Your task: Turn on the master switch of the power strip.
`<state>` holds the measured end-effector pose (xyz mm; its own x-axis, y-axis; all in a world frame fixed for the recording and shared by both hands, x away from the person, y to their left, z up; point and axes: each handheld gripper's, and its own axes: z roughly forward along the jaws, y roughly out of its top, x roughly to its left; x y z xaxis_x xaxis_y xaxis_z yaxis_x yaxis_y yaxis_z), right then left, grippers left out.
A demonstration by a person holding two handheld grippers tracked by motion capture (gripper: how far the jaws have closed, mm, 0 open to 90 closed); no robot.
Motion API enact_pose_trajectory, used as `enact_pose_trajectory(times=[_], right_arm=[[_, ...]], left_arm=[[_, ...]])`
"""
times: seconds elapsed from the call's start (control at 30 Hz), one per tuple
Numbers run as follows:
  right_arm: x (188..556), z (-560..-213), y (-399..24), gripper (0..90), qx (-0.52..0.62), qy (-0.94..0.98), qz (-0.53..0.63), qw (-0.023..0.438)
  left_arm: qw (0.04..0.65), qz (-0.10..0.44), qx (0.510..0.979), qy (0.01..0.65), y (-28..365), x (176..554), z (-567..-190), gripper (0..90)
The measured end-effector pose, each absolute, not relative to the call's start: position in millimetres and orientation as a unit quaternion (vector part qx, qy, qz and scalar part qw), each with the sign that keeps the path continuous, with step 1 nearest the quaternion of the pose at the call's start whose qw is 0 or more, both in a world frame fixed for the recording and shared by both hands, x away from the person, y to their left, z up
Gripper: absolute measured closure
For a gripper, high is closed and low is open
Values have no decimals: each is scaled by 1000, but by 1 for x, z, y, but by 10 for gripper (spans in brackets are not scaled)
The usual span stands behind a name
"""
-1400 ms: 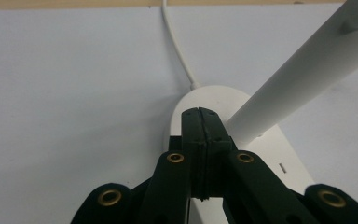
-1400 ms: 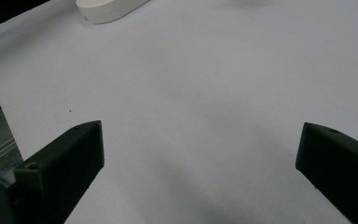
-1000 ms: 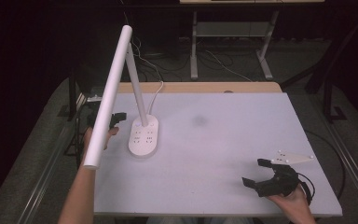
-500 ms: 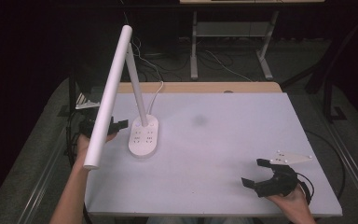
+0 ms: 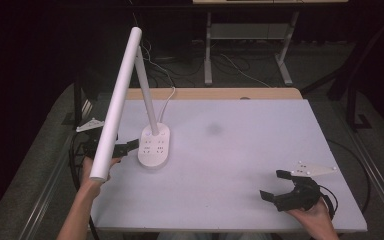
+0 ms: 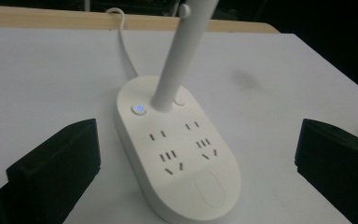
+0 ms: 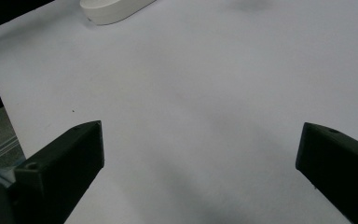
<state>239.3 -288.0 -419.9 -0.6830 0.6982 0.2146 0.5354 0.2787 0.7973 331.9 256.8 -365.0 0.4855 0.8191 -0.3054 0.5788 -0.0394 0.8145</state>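
Note:
A white desk lamp stands at the table's left. Its oval base (image 5: pixel 154 146) carries sockets and a blue-lit button (image 6: pixel 139 108). From the base a slanted stem (image 6: pixel 177 56) rises to a long white light bar (image 5: pixel 117 102). My left gripper (image 5: pixel 126 149) sits just left of the base, partly hidden under the bar. Its jaws have just been opening and now stand wide, either side of the base (image 6: pixel 182 154) without touching it. My right gripper (image 5: pixel 272 184) rests open near the front right corner, with only bare table between its jaws (image 7: pixel 200 140).
The lamp's white cable (image 5: pixel 167 100) runs off the back of the white table top (image 5: pixel 260 135), past a wooden strip (image 5: pixel 220 93). A faint dark smudge (image 5: pixel 214 129) marks the middle. Desk legs and cables stand on the dark floor behind.
My left gripper has drawn back from the lamp base toward the near side, and its jaws have gone from shut to wide open. The right hand has stayed still.

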Motion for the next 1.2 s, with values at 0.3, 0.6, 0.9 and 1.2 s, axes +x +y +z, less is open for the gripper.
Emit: enact_pose_trajectory(times=[0.3, 0.6, 0.9, 1.2], right_arm=[[239, -420, -287, 4, 390, 794, 458, 87], [238, -419, -289, 4, 390, 793, 460, 89], [237, -419, -289, 4, 389, 794, 459, 90], [236, -419, -289, 4, 386, 795, 460, 90]], left_arm=[[511, 112, 708, 474, 241, 309, -377, 0], [516, 102, 716, 459, 230, 296, -386, 0], [502, 100, 745, 428, 215, 280, -395, 0], [494, 79, 765, 405, 198, 265, -405, 0]])
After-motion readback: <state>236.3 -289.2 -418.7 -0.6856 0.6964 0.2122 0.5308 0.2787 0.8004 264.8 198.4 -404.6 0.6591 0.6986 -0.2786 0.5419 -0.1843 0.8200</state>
